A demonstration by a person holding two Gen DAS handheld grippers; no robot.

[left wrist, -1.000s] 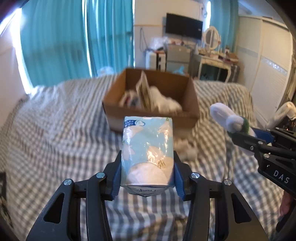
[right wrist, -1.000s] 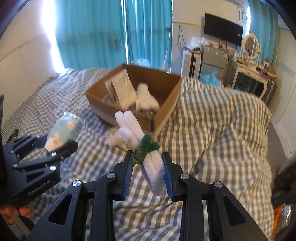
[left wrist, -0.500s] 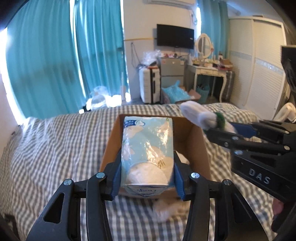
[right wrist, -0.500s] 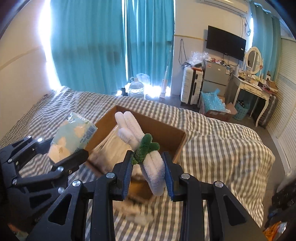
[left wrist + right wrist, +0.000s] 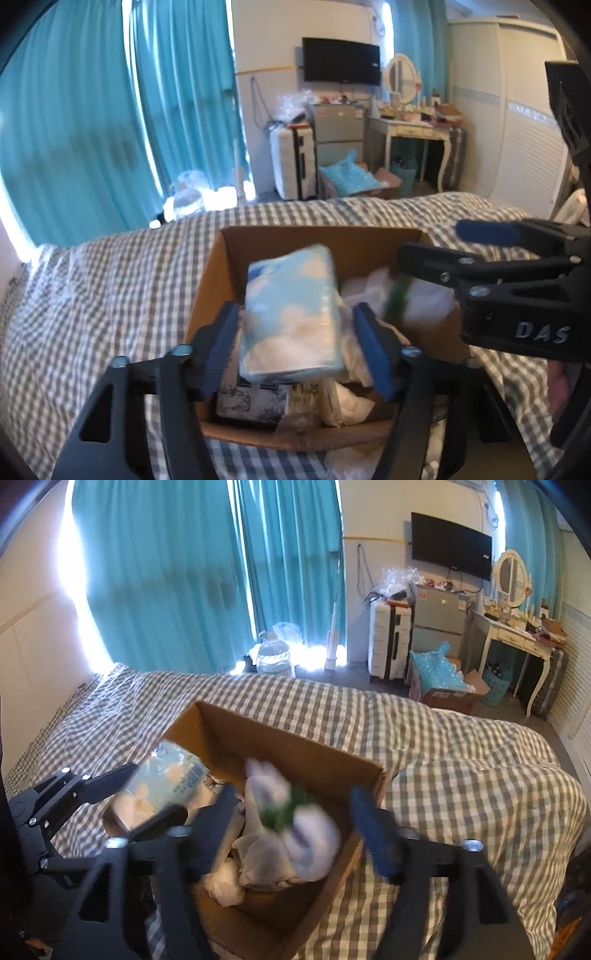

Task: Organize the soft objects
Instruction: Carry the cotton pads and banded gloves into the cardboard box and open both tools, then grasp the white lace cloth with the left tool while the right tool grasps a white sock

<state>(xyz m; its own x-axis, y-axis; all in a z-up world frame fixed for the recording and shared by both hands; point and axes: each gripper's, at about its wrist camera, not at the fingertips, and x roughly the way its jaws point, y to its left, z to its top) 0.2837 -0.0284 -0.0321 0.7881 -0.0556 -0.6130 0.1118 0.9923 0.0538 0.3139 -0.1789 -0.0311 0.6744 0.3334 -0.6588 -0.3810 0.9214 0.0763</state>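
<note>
A brown cardboard box (image 5: 218,266) (image 5: 317,753) sits on the checked bed and holds several soft white items. My left gripper (image 5: 299,343) is open over the box, and the light blue tissue pack (image 5: 291,314) (image 5: 166,786) is blurred between its spread fingers, no longer pinched. My right gripper (image 5: 295,819) is open above the box, and the white plush toy with green trim (image 5: 291,827) is blurred below it among the box contents. The right gripper also shows in the left wrist view (image 5: 458,251).
The checked bedspread (image 5: 443,746) surrounds the box. Past the bed stand teal curtains (image 5: 166,572), a white suitcase (image 5: 389,642), a small fridge (image 5: 439,616), a dressing table (image 5: 517,635) and a wall TV (image 5: 450,550).
Both grippers moved forward over the box and opened. The tissue pack and the white plush toy left the fingers and are dropping into the box.
</note>
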